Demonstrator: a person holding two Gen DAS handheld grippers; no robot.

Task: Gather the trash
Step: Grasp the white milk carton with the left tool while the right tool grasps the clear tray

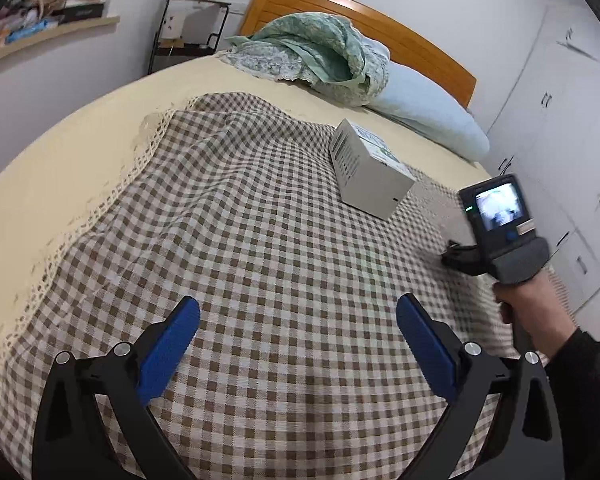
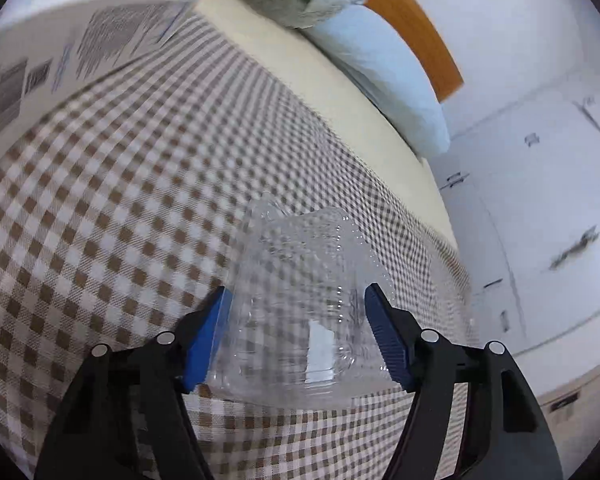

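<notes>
Your right gripper [image 2: 296, 334] had its blue pads [image 2: 204, 344] set against both sides of a clear plastic container [image 2: 300, 300], so the fingers stood partly open around a wide, crushed-looking piece of trash, held just above the checked cloth [image 2: 100, 220]. The left pad sat flush on the container wall; the right pad met its far edge. Your left gripper [image 1: 298, 344] was wide open, with nothing between its blue pads [image 1: 168, 348], and it hung over a bare stretch of the same checked cloth. Beyond the left fingers, a white box [image 1: 370, 172] lay on the cloth near its far edge; in the right wrist view that box sat at upper left, close to the held container. Your right hand [image 1: 536, 316] gripped its tool's handle at the right edge of the left wrist view. The cloth covered a cream bed [image 1: 80, 120] with a green quilt [image 1: 312, 56], a pale blue pillow [image 1: 428, 112] and a wooden headboard [image 1: 380, 24].
</notes>
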